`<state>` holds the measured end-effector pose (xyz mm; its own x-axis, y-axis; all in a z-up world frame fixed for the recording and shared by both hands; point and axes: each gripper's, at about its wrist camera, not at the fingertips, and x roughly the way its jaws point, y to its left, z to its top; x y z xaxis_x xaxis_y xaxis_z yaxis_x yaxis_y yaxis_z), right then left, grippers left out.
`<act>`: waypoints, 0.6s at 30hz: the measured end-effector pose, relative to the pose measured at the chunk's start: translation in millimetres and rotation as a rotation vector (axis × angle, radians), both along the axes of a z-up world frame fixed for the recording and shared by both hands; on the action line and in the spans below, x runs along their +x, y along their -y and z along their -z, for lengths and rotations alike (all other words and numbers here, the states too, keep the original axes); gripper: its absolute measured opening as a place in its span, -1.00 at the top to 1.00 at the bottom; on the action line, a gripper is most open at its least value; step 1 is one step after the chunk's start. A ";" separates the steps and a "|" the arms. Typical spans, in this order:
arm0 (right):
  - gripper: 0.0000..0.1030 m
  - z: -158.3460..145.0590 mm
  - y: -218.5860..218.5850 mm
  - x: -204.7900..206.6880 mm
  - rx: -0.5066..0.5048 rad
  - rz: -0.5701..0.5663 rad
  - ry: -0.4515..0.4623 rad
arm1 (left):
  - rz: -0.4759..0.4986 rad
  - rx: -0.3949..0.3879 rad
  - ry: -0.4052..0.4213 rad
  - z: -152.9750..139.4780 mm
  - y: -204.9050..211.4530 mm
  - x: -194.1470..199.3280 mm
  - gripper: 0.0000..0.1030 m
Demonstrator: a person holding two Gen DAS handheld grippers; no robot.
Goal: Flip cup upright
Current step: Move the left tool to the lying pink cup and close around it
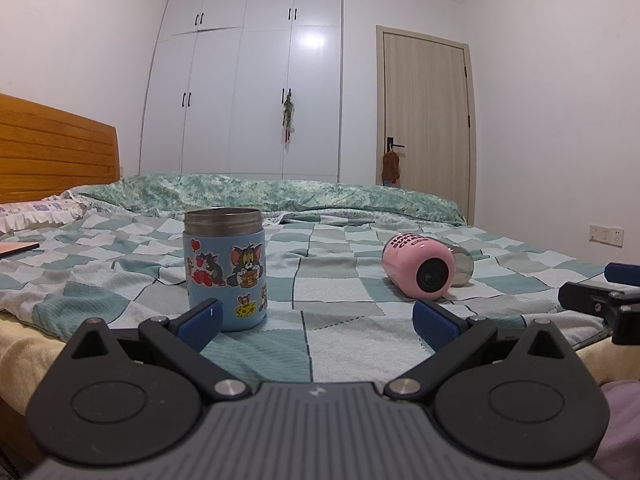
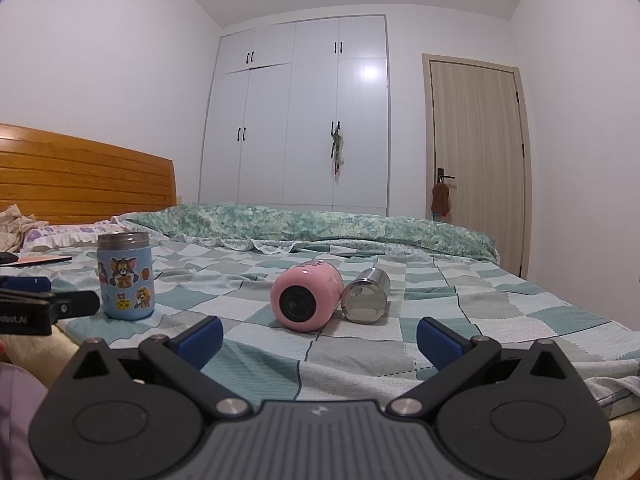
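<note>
A pink cup (image 1: 416,266) lies on its side on the checked bedspread, its dark base facing me; it also shows in the right wrist view (image 2: 306,295). A steel cup (image 2: 366,295) lies on its side just right of it, partly hidden behind the pink one in the left wrist view (image 1: 464,266). A blue cartoon-sticker cup (image 1: 226,270) stands upright with its mouth up, seen also in the right wrist view (image 2: 126,276). My left gripper (image 1: 316,320) is open and empty, just in front of the blue cup. My right gripper (image 2: 320,342) is open and empty, in front of the pink cup.
The checked bedspread (image 1: 340,292) covers the bed, with a rumpled green duvet (image 2: 320,228) behind. A wooden headboard (image 1: 52,148) is at left, a flat book-like item (image 2: 40,260) near the pillow. Wardrobe and door stand beyond.
</note>
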<state>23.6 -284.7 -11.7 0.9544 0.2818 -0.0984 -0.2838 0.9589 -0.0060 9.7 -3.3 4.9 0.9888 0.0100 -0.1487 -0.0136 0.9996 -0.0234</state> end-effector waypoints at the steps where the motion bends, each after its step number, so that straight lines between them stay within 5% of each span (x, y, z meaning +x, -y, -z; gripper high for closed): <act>1: -1.00 -2.2 0.9 1.4 0.001 -0.001 -0.002 | 0.004 0.003 -0.006 -0.9 1.2 2.9 -1.00; 11: -1.00 -16.2 14.8 17.8 -0.015 -0.022 -0.025 | 0.078 0.055 -0.058 -34.5 32.7 35.9 -1.00; 18: -1.00 -38.0 40.8 60.5 -0.021 -0.009 -0.059 | 0.142 0.082 -0.161 -70.2 62.2 94.1 -1.00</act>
<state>84.1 -325.5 26.3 0.9442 0.2878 -0.1604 -0.2931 0.9560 -0.0096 103.8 -65.5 75.1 0.9446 -0.1094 -0.3094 0.1306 0.9902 0.0487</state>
